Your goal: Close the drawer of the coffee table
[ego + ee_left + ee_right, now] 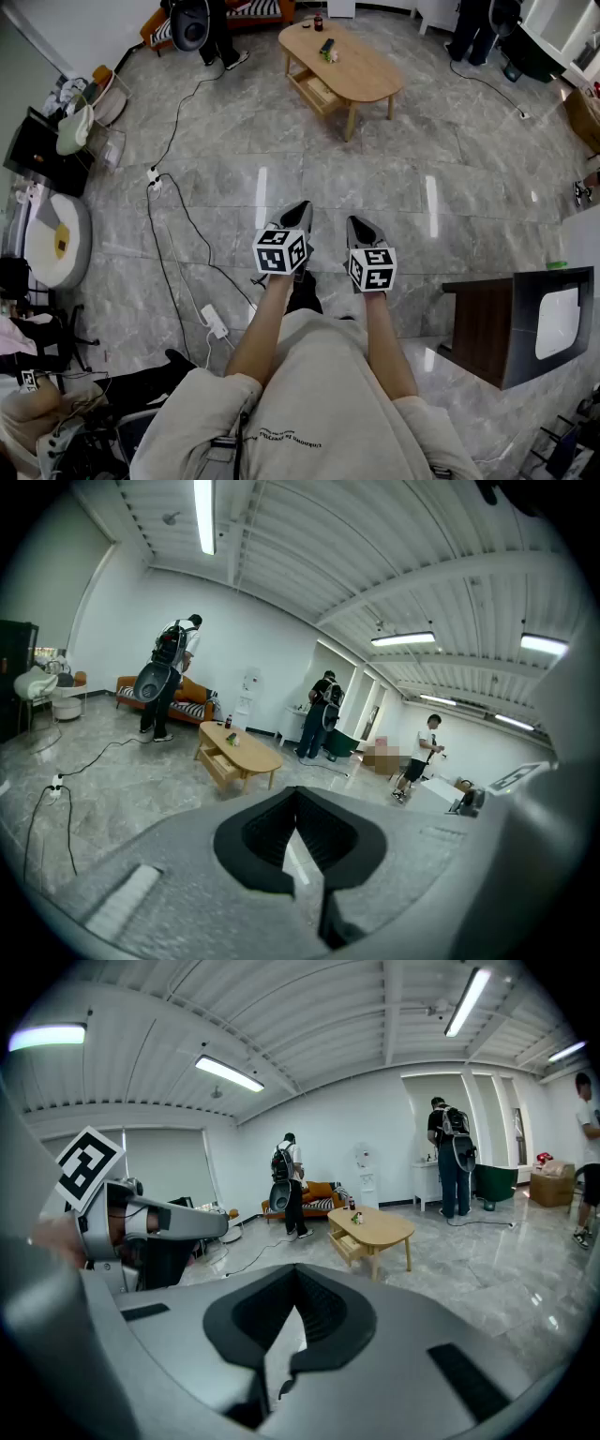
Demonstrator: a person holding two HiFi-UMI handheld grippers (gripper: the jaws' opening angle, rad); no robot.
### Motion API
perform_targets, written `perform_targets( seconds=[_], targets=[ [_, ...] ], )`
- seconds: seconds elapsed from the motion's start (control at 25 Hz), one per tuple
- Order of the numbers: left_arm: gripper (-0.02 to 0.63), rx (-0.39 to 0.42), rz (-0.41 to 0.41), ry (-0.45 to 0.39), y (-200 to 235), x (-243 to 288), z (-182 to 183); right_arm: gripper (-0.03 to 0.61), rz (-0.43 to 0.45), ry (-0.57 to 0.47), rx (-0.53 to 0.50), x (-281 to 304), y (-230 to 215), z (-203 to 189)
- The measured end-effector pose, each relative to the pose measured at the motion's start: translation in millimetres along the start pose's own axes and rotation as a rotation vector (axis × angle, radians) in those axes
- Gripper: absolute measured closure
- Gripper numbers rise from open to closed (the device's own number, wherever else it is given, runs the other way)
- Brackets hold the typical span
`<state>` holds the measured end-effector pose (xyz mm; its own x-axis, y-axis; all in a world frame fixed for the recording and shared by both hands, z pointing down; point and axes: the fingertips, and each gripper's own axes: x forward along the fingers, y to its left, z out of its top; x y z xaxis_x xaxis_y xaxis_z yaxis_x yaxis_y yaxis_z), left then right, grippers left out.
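Grey stone tiles cover the floor (394,178). The person stands on it and holds both tongs out in front, side by side and near each other. The left gripper (302,208) has its two jaws shut together at the tips, and nothing is between them. The right gripper (358,223) is the same: jaws pressed together, nothing held.

The coffee table (352,64) is made of light wood and has a rounded top. It stands well apart from the tongs, far across the floor. Its drawer (314,91) sticks out from one long side, so it is open. A small dark bottle (319,21) stands near the far end of the table top, and a little green thing (327,49) lies near the middle.

An orange sofa (178,697) stands by the wall behind the table. A person (169,677) with a pack on the back stands in front of the sofa. A black cable (173,220) runs over the floor to a white power strip (215,322), left of the tongs. A dark cabinet (487,328) stands at the right.
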<state>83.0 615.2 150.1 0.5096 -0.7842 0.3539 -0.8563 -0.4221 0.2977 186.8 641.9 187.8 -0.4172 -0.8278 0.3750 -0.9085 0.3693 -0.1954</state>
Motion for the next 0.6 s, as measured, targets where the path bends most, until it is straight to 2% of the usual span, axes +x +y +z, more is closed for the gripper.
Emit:
perform_targets(
  seconds=[0.16,0.32,0.44,0.52,0.6],
  targets=[
    [0.604,-0.026,0.024,-0.001,3.9,10.4,12.9,0.565,-0.016,0.001,0.029,0.1,-13.4,11.6],
    [0.604,-0.029,0.021,-0.073,15.0,43.8,65.3,0.565,-0.033,-0.019,0.018,16.5,-26.4,38.9],
    [0.604,-0.073,0.028,-0.097,29.4,53.0,98.1,0.565,-0.044,-0.069,0.055,42.0,-26.3,77.9],
    [0.604,-0.112,0.013,-0.127,38.2,45.5,105.2,0.565,-0.040,-0.106,0.084,57.4,-21.8,102.5],
    [0.604,-0.109,-0.013,-0.098,47.3,46.3,94.9,0.565,-0.024,-0.137,0.104,67.3,-19.3,120.4]
  ],
)
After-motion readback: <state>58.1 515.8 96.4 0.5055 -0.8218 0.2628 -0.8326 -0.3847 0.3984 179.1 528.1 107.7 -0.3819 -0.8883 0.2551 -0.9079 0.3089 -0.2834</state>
